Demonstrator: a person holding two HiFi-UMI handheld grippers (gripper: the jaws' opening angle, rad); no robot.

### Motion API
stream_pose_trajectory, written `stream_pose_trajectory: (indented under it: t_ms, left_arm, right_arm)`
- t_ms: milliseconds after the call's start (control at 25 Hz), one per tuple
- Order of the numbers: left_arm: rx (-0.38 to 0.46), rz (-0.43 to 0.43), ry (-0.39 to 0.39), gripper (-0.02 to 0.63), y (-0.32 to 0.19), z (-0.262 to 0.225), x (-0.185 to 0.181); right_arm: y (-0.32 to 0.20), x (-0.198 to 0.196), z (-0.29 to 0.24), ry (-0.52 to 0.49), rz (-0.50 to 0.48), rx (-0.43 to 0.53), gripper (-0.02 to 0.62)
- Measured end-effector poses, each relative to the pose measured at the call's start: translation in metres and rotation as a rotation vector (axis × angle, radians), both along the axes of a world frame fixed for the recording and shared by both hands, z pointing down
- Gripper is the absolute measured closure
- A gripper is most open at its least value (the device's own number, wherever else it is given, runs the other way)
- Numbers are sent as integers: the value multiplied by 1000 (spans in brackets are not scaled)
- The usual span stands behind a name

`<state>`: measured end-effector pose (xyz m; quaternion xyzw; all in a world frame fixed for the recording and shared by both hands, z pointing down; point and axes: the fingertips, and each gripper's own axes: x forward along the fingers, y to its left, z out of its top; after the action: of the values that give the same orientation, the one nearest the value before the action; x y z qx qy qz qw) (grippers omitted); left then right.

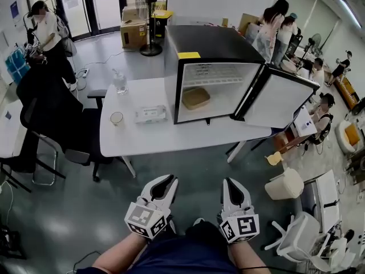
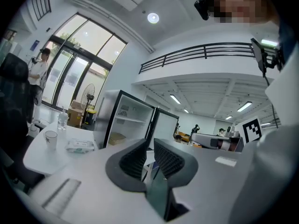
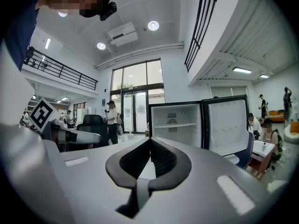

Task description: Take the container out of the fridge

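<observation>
You were well short of the tabletop (image 1: pixel 149 138), both claws low in front of you and nothing in either. Your left claw (image 1: pixel 169 180) had its jaws a narrow slit apart, and your right claw (image 1: pixel 231 182) was pinched fully together, empty. The fridge (image 1: pixel 197 39) stood on the tabletop with its door (image 1: pixel 280 104) swung wide to the right, and the tan container (image 1: pixel 195 97) lay on the fridge floor, under the shelf and set back from the opening. The trouble I saw ahead: go in with that right claw closed and you'd only shove the container deeper, so it wanted opening first. The container looked flat and wide, so a pinch on one edge could let it tip or slip. Come in too high and you'd likely clip the shelf; drift right and the door was waiting. The cup (image 1: pixel 116 118) and wipes pack (image 1: pixel 150 115) sat left of the fridge, within sweeping range of your left claw.
</observation>
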<state>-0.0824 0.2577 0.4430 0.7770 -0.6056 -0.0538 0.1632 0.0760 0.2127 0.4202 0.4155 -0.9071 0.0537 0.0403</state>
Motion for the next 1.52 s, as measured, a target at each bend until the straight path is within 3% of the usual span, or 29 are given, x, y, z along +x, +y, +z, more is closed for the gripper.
stream_pose_trajectory:
  t_ms: [320,1120,1520]
  left_arm:
    - [-37,14,6,555,-34,14,-3]
    - [-73,-148,-83,555,-180,10,9]
    - [-109,-182,-68,555,-212,25,-12]
  right_arm:
    - [-36,-9,20,-4,-3,-60,588]
    - [-210,-27,46,-72,-220,-152,588]
    - [-252,-49,73,-57,-227,-206,588]
